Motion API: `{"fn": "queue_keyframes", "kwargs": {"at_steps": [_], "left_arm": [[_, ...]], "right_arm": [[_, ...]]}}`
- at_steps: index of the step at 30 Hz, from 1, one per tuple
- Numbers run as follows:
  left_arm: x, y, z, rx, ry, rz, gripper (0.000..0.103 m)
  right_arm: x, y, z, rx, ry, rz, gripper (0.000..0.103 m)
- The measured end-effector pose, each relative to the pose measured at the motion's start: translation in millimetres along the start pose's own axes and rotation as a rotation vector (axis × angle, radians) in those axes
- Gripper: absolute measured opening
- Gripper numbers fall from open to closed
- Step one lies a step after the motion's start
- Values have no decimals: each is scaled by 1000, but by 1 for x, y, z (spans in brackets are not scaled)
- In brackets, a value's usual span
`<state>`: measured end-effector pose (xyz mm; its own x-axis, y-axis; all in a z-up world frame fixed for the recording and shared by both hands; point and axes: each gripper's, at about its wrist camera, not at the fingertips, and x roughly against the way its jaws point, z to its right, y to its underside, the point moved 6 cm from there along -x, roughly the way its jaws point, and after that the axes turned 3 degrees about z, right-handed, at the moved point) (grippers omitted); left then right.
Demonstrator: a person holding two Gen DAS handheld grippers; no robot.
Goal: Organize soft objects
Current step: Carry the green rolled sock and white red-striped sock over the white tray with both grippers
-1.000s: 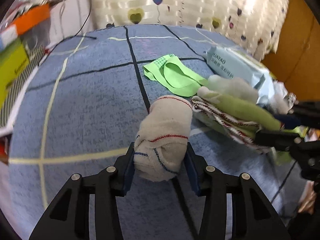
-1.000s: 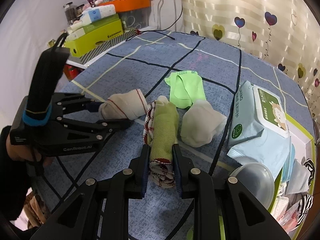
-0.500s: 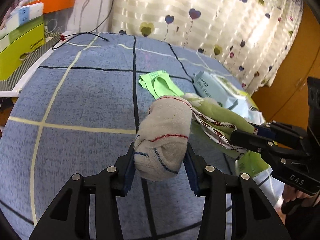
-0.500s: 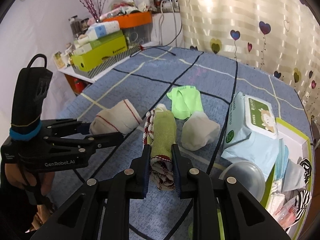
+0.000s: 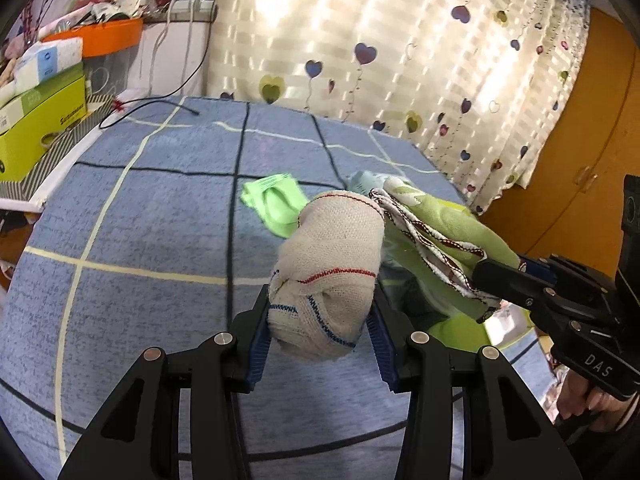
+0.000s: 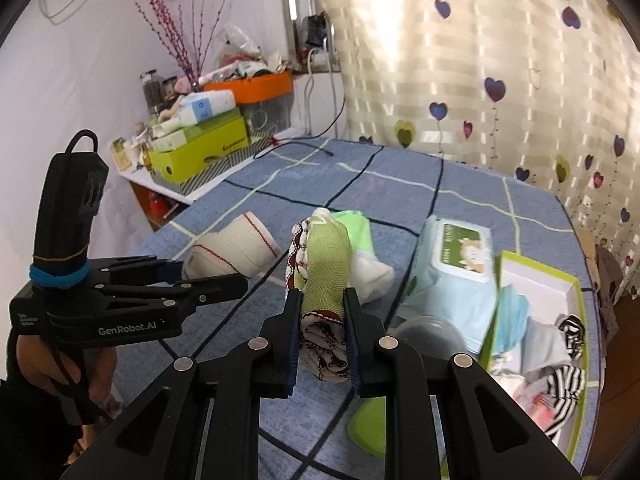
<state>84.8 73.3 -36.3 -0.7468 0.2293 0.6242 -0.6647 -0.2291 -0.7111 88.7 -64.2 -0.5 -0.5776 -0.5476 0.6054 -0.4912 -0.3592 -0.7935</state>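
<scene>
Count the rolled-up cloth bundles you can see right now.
3: beige roll in the left gripper, green roll in the right gripper, white bundle on the bed. Others may be hidden.

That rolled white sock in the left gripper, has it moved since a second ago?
Yes. The white sock roll has lifted off the blue bedspread, which it lay on earlier, clamped in the left gripper.

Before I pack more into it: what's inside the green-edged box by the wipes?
The green-edged box holds black-and-white striped fabric, grey cloth and a blue piece at its near wall. Whatever lies beneath them is covered.
</scene>
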Motion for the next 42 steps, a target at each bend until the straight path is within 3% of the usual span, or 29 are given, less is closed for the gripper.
{"fn": "queue_keyframes", "kwargs": {"at_steps": [16, 42], "left_arm": [[0, -14, 72, -76, 69, 20, 46], [-28, -21, 151, -165, 144, -19, 46]], "right_arm": [[59, 7, 53, -67, 85, 87, 19], [104, 29, 132, -186, 204, 140, 19]]}}
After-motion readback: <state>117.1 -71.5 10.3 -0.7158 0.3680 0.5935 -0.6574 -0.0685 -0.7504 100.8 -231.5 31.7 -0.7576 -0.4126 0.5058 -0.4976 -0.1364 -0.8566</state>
